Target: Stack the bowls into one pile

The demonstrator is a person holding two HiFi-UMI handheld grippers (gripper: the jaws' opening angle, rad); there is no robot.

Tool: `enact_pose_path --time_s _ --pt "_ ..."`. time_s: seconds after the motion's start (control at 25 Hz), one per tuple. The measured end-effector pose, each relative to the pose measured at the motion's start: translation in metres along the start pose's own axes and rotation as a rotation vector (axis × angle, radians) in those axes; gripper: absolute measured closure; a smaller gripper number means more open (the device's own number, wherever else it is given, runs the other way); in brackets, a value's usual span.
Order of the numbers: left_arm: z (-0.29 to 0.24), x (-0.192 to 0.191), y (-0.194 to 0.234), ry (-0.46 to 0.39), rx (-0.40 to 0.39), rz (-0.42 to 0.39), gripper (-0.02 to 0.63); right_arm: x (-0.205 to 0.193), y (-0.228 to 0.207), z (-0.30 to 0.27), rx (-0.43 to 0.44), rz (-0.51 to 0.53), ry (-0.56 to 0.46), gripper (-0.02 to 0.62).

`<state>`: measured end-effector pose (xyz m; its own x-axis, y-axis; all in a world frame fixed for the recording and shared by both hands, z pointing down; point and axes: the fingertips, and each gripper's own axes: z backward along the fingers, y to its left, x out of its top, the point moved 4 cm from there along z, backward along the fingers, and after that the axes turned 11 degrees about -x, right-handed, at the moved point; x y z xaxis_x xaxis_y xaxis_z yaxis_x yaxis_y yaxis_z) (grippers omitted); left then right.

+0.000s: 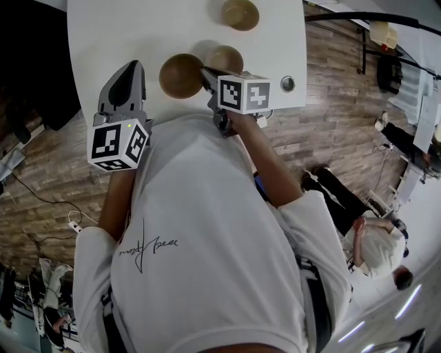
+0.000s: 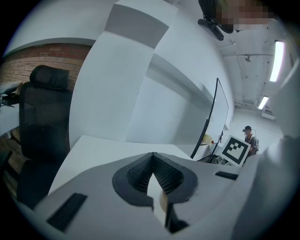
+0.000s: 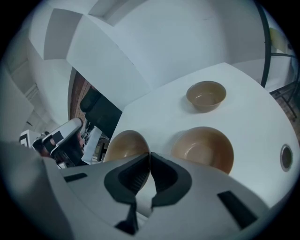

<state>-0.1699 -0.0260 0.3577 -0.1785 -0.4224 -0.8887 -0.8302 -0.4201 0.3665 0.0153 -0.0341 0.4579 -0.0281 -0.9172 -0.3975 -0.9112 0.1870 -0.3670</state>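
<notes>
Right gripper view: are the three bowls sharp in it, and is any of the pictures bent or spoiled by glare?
Right gripper view: strong fisheye bend, the white table edge bows and the corners go black; the far bowl, right bowl and left bowl are sharp, with soft shadows. Left gripper view: the ceiling lamp glares. Head view: the wood floor lines curve; the light is even.

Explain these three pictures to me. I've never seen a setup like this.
No robot here: a person holds a two-jaw gripper in each hand. The head view looks down from a camera on the person's head; the other two cameras ride on the grippers, looking along their jaws. Three brown bowls are at the white table: nearest bowl, middle bowl, far bowl. The right gripper seems shut on the nearest bowl's rim; the left gripper is shut and empty.
</notes>
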Motion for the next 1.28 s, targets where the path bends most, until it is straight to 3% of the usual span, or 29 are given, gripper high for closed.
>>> enact_pose_path --time_s 1.28 --pt "-0.006 -0.004 -0.003 0.036 -0.026 0.003 0.6 0.007 -0.08 0.027 -0.137 -0.154 -0.069 0.574"
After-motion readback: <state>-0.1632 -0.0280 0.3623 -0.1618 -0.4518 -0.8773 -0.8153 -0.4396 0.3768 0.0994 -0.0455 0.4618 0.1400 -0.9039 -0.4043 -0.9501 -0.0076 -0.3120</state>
